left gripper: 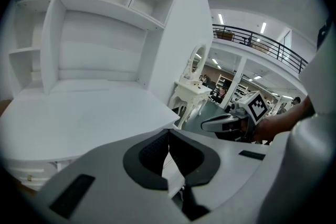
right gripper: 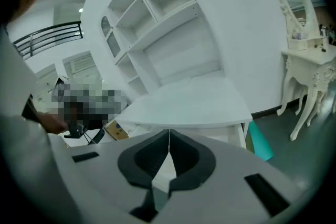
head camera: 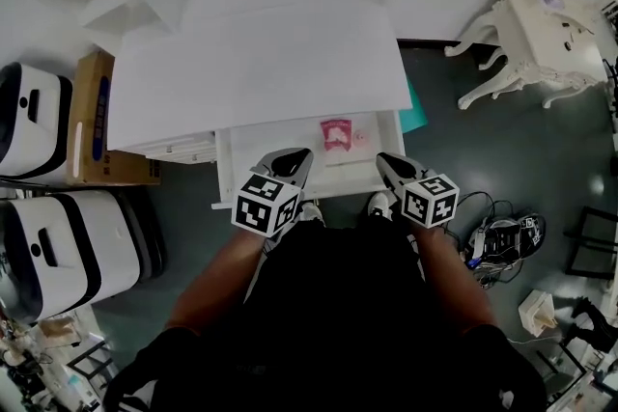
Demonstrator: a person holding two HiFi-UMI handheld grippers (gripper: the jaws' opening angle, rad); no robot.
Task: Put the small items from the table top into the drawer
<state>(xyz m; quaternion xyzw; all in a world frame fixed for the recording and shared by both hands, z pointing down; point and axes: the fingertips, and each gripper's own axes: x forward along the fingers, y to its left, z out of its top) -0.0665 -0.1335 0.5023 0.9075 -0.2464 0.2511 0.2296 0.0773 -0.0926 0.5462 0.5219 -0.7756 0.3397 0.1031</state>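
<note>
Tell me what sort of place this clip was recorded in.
Probably a large indoor hall, perhaps a furniture showroom: a white desk with shelves, an ornate dressing table, and a railed upper gallery.

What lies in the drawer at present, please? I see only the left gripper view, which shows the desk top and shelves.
Observer: In the head view the drawer is open, with a pink packet inside.
Operator: Thank you. Is the right claw holding anything?
Observer: No, the right gripper view shows the right claw shut and empty.
Operator: Is anything on the floor nearby?
Observer: A teal object lies by the right side of the desk.
</note>
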